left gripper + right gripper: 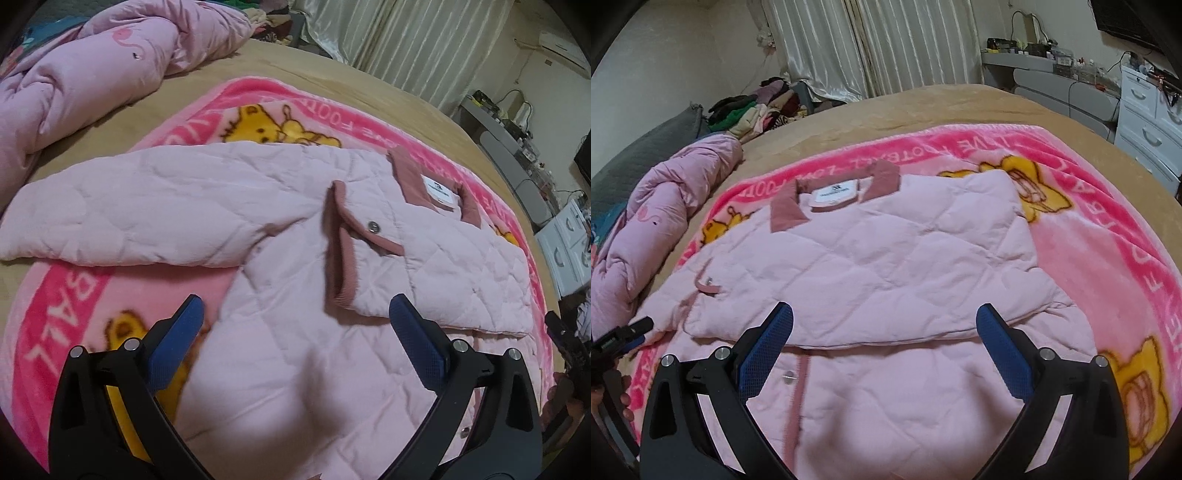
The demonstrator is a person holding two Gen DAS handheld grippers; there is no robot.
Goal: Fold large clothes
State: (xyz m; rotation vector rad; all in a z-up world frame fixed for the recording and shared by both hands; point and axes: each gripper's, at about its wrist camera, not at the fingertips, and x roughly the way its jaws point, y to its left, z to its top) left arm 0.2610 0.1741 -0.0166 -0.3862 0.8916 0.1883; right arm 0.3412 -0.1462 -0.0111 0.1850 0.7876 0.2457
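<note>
Both tools spread — left tool (295,314), right tool (884,319) — over jacket (886,258); hem cut off.

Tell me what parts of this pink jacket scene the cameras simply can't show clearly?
- Jacket hem: cut off by the bottom edge and hidden behind the left gripper in the left wrist view.
- Label text: too small and blurred in both views.
- Blanket lettering: partly covered by the jacket.
- Left sleeve end: runs off the left wrist view's left edge.
</note>
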